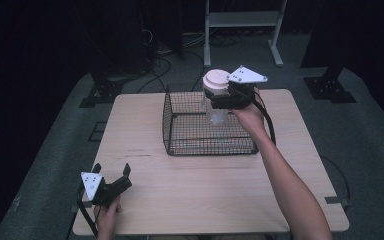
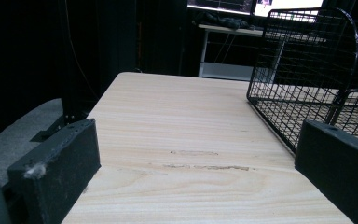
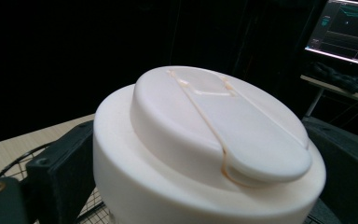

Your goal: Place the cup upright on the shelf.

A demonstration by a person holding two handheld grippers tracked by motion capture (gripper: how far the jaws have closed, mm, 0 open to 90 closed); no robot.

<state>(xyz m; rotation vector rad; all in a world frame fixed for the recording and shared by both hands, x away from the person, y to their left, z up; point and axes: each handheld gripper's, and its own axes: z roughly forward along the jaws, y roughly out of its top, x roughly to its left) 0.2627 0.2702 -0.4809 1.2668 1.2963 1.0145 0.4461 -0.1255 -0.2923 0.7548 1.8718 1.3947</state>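
Right tongs (image 1: 219, 98) grasping one white-lidded jar (image 1: 216, 95) (over one wire basket (image 1: 180, 131)); left tongs (image 1: 111, 173) released.

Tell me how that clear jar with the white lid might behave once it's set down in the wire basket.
The jar looks tall and narrow, so probably tippy on the wire basket. Its smooth white lid may slip in the right claw.

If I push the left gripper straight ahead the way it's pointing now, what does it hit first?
Probably nothing on the table: the left gripper looks along bare tabletop toward the far edge. The wire basket sits right of that line, so the right-hand jaw might graze its near corner; depth is hard to judge.
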